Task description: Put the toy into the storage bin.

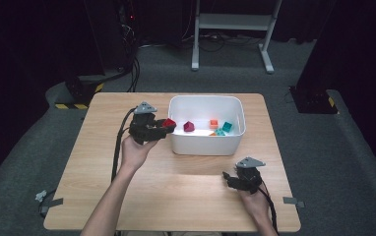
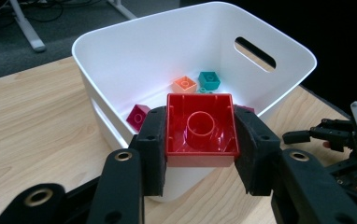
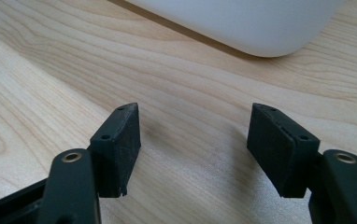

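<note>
Two black jaws of the left gripper (image 2: 200, 149) are clamping a red building block (image 2: 201, 130) from either side, its hollow underside with the round tube turned toward the camera in the left gripper view. The pads are pressing flat against the block's side walls. The block is hanging in the air at the near rim of the white plastic bin (image 2: 279, 44), on the bin's nine o'clock side as the high view shows it, where the left gripper (image 1: 162, 124) is holding the red block (image 1: 169, 123) just at the wall.

Inside the bin (image 1: 176, 142) four smaller pieces are lying on the floor: a dark magenta block (image 1: 189, 126) toward nine o'clock, an orange block (image 1: 213, 123) near the middle, and a teal block (image 1: 227, 126) toward three o'clock, with a smaller teal piece (image 1: 219, 132) just beside it at six o'clock. In the left gripper view the magenta block (image 2: 138, 116) is sitting close behind the near wall.

The right gripper (image 3: 193, 140) is standing with its jaws spread wide and nothing between them, bare wooden table (image 3: 50, 70) showing in the gap. In the high view the right gripper (image 1: 230, 178) is resting on the table (image 1: 186, 191) at about five o'clock from the bin, well apart from it, with a hand (image 1: 255, 201) behind it.
</note>
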Tool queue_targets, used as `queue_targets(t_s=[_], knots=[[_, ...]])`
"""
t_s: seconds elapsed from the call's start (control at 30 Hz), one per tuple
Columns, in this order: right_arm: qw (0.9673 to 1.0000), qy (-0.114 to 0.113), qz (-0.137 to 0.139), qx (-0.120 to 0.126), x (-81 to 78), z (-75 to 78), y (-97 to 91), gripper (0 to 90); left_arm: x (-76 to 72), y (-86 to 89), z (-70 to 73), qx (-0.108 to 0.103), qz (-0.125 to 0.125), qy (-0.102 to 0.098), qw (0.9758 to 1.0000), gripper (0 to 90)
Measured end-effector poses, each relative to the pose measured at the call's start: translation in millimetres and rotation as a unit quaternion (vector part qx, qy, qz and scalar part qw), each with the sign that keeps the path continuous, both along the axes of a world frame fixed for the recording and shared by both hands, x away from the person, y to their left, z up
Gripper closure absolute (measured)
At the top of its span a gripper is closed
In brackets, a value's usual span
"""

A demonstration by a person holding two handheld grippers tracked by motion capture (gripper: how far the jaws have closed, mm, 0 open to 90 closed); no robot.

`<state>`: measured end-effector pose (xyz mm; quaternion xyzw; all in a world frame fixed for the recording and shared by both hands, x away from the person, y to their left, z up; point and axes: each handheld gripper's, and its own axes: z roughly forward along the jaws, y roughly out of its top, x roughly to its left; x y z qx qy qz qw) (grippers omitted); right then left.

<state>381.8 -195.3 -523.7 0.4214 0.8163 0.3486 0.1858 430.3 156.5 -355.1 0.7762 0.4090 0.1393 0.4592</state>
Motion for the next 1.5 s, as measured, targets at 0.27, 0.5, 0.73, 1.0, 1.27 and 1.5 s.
queue_targets(t_s=[0.27, 0.5, 0.73, 1.0, 1.27, 1.5], knots=[[1.0000, 0.000, 0.000, 0.000, 0.0, 0.0, 0.0, 34.8, 6.1, -8.4, 1.2, 0.001, -0.004, 0.003, 1.0000, 58.4], [1.0000, 0.000, 0.000, 0.000, 0.0, 0.0, 0.0, 34.7, 12.4, -17.8, 3.6, 0.001, -0.004, 0.001, 1.0000, 58.4], [1.0000, 0.000, 0.000, 0.000, 0.0, 0.0, 0.0, 34.7, 19.9, -29.0, 1.5, 0.003, -0.005, 0.005, 1.0000, 58.4], [1.0000, 0.000, 0.000, 0.000, 0.0, 0.0, 0.0, 34.7, 28.5, -42.4, -2.3, 0.012, -0.007, 0.011, 0.9998, 58.3], [1.0000, 0.000, 0.001, -0.001, 0.0, 0.0, 0.0, 34.6, 34.7, -52.4, -7.0, 0.017, -0.004, 0.013, 0.9998, 58.2], [1.0000, 0.000, 0.001, -0.001, 0.0, 0.0, 0.0, 34.6, 39.4, -57.6, -13.6, 0.021, -0.002, 0.021, 0.9995, 58.1]])
